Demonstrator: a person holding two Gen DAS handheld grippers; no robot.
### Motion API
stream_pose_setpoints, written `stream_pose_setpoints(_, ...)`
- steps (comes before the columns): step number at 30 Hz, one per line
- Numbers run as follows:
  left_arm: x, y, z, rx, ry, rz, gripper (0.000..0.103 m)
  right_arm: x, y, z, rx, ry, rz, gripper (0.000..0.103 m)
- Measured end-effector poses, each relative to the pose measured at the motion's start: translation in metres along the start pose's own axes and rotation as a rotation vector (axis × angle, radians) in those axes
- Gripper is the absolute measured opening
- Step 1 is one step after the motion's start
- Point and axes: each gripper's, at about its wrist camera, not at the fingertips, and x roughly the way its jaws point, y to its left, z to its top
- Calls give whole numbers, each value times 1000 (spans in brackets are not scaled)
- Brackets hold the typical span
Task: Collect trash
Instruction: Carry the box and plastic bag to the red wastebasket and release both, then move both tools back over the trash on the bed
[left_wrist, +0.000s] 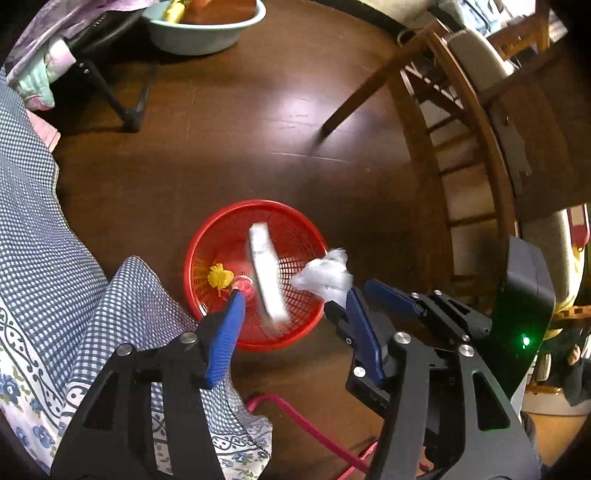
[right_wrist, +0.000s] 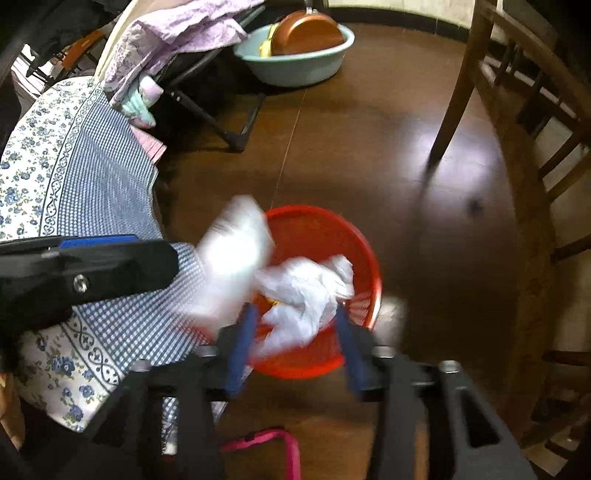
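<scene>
just ahead of the spread left gripper (left_wrist: 295, 306), the red basket (left_wrist: 207, 243) already holds a yellow scrap (left_wrist: 220, 277); the right gripper (right_wrist: 295, 314), jaws apart, has white crumpled plastic (right_wrist: 306, 288) between them over the basket, seemingly last.

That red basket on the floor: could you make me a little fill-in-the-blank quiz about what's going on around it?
1. The basket stands on a dark wooden ____.
2. The crumpled plastic bag hanging over it is ____ in colour.
3. The small crumpled scrap lying inside the basket is ____.
4. The left gripper has its jaws ____.

Missing words: floor; white; yellow; open
</scene>
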Motion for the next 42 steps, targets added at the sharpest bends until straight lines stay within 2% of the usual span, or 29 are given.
stream_pose_setpoints(7,-21,2,-1,-18,-44,5,57,-21,-1,4,-5,-28,-28,48)
stream_pose_setpoints(9,-34,0,-2,-20,-79,7,61,-31,-1,5,-1,-43,-37,49)
stream_pose_setpoints(15,-77,-9,-11,19,-197,63,65,-59,4,4,-6,-89,-74,63)
stream_pose_setpoints(23,-142,-4,-33,21,-333,106,73,-107,33,5,-34,-177,-94,73)
stream_pose_setpoints(25,-159,-1,-39,17,-367,110,73,-121,46,5,-34,-210,-90,79)
stream_pose_setpoints(29,-214,16,-56,-19,-506,162,73,-148,80,11,-53,-283,-75,81)
stream_pose_setpoints(32,-247,38,-69,-67,-573,189,77,-169,111,16,-97,-339,-58,86)
stream_pose_setpoints(36,-280,73,-90,-155,-626,200,78,-189,160,24,-162,-382,-32,89)
stream_pose_setpoints(42,-324,130,-127,-267,-689,276,82,-199,237,25,-271,-415,47,92)
